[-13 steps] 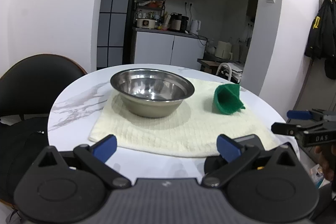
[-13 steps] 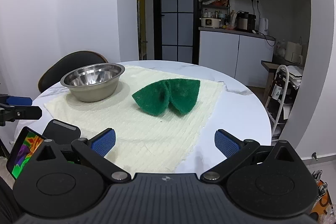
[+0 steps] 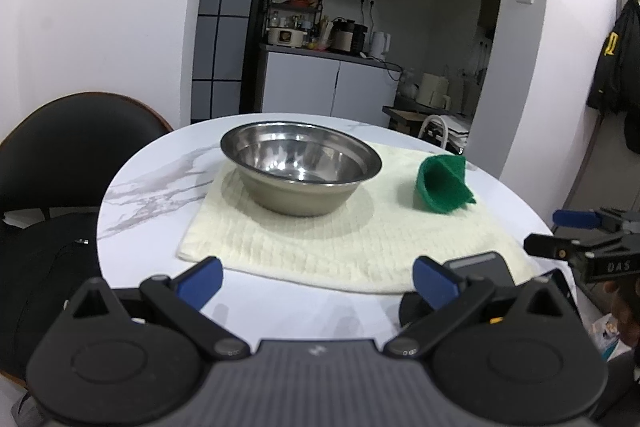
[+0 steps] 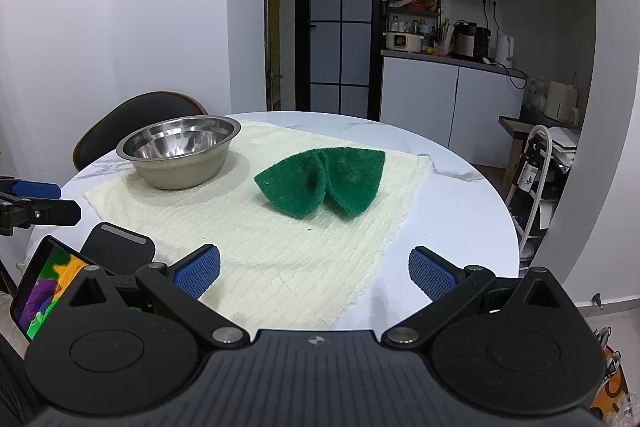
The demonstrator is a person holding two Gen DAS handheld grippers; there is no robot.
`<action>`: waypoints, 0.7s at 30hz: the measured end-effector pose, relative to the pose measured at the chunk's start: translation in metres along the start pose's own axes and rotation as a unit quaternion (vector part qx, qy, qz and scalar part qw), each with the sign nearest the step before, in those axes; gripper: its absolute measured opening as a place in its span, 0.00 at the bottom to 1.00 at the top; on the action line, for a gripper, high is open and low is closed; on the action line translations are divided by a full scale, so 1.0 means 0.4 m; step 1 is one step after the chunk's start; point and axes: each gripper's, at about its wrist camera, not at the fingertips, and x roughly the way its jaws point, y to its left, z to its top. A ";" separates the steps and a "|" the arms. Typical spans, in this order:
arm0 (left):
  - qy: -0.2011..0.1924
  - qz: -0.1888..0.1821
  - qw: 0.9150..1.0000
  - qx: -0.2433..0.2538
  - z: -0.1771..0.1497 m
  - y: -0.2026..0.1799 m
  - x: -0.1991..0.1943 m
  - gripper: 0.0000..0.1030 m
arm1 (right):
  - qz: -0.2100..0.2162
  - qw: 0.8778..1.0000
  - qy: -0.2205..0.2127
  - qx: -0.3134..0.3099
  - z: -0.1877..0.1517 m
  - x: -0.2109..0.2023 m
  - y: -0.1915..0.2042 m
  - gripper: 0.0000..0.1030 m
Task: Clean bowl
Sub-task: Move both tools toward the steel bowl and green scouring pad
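Note:
A steel bowl (image 3: 300, 163) (image 4: 180, 151) stands upright on a cream cloth (image 3: 344, 239) (image 4: 280, 243) spread over the round marble table (image 3: 152, 187). To its right on the cloth lies a folded green scouring pad (image 3: 442, 185) (image 4: 320, 183). My left gripper (image 3: 316, 283) hovers open at the table's near edge, short of the bowl, holding nothing. My right gripper (image 4: 314, 273) is open too, over the cloth's near edge, facing the pad with a gap between them. Each gripper's tips show at the side of the other's view.
A black chair (image 3: 72, 155) stands at the table's left. A phone (image 4: 44, 279) with a lit screen sits at the near edge by a dark stand (image 3: 478, 267). Kitchen counter (image 3: 332, 83) lies behind, a rack (image 4: 540, 179) at the right.
Both views have shifted slightly; the bowl and pad sit a little closer in frame. Both grippers stay open and hold nothing.

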 end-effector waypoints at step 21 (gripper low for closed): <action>0.015 0.016 1.000 0.020 -0.003 -0.026 0.015 1.00 | 0.003 1.000 0.008 -0.004 0.001 0.008 0.010 1.00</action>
